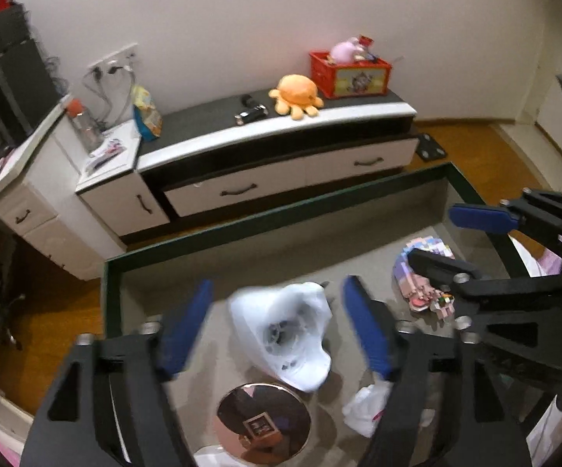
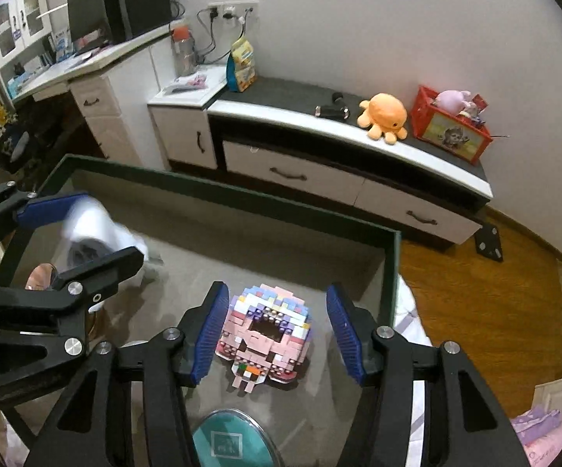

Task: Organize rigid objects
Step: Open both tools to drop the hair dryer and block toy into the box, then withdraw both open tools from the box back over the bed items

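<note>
A white hollow figurine [image 1: 284, 334] lies on the grey glass table [image 1: 242, 249], between the blue pads of my open left gripper [image 1: 281, 327]; whether the pads touch it is unclear. It also shows blurred in the right wrist view [image 2: 94, 233]. A pastel pink brick-built figure [image 2: 267, 330] lies on the table between the pads of my open right gripper [image 2: 277, 330], apart from both. In the left wrist view the brick figure [image 1: 421, 276] lies under the right gripper [image 1: 442, 239].
A round shiny lid [image 1: 263, 422] and a white crumpled bag [image 1: 366, 408] lie near me. A round teal-topped tin [image 2: 234, 441] sits below the right gripper. The table has a dark green rim [image 2: 391, 272]. Behind stands a low cabinet [image 1: 281, 132] with an orange plush octopus [image 1: 296, 95] and a red crate [image 1: 349, 72].
</note>
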Demonstrator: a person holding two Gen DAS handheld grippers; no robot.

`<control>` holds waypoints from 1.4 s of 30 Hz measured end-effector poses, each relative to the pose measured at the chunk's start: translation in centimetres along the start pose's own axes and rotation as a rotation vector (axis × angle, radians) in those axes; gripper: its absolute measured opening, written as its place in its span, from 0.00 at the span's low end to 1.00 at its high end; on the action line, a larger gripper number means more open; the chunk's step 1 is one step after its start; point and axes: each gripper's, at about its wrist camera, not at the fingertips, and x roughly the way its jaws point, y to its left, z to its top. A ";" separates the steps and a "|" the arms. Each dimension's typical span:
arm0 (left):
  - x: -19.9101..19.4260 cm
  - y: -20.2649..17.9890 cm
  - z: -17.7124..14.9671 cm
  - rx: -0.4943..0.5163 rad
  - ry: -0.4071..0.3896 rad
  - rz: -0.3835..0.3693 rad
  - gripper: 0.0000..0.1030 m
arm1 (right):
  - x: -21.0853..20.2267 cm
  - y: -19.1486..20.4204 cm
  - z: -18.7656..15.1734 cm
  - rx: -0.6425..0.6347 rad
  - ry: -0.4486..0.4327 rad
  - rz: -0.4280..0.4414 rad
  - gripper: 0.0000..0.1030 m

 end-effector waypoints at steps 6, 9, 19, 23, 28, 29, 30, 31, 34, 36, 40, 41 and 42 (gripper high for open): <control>-4.7 1.3 -1.6 -0.034 -0.095 0.035 0.96 | -4.3 -0.3 -1.1 0.053 -0.117 0.038 0.76; -8.9 1.1 -3.5 -0.034 -0.190 0.067 1.00 | -8.0 0.6 -2.4 0.051 -0.198 0.049 0.79; -23.7 -1.0 -13.9 -0.096 -0.461 0.117 1.00 | -19.9 4.4 -11.0 0.066 -0.442 0.032 0.84; -27.9 -3.0 -19.2 -0.099 -0.543 0.161 1.00 | -24.2 5.9 -15.9 0.080 -0.546 0.003 1.00; -30.8 -4.6 -24.6 -0.143 -0.589 0.171 1.00 | -27.1 8.6 -20.8 0.067 -0.613 -0.039 1.00; -31.2 -4.9 -25.4 -0.142 -0.592 0.174 1.00 | -27.5 8.9 -21.5 0.067 -0.616 -0.045 1.00; -31.5 -5.1 -26.1 -0.138 -0.592 0.172 1.00 | -28.0 9.4 -22.4 0.069 -0.623 -0.059 1.00; -31.9 -5.4 -26.8 -0.137 -0.593 0.171 1.00 | -28.5 9.5 -23.2 0.073 -0.631 -0.069 1.00; -32.7 -5.9 -28.1 -0.131 -0.587 0.153 1.00 | -29.7 10.1 -25.4 0.093 -0.644 -0.076 1.00; -33.3 -6.3 -28.5 -0.126 -0.592 0.150 1.00 | -30.2 10.4 -26.7 0.112 -0.651 -0.077 1.00; -34.2 -6.9 -29.7 -0.120 -0.611 0.144 1.00 | -30.9 10.7 -28.3 0.123 -0.645 -0.071 1.00; -34.2 -7.0 -29.8 -0.115 -0.606 0.138 1.00 | -31.1 10.7 -28.9 0.128 -0.644 -0.075 1.00; -34.1 -7.2 -30.0 -0.109 -0.595 0.139 1.00 | -31.3 10.6 -29.3 0.135 -0.641 -0.075 1.00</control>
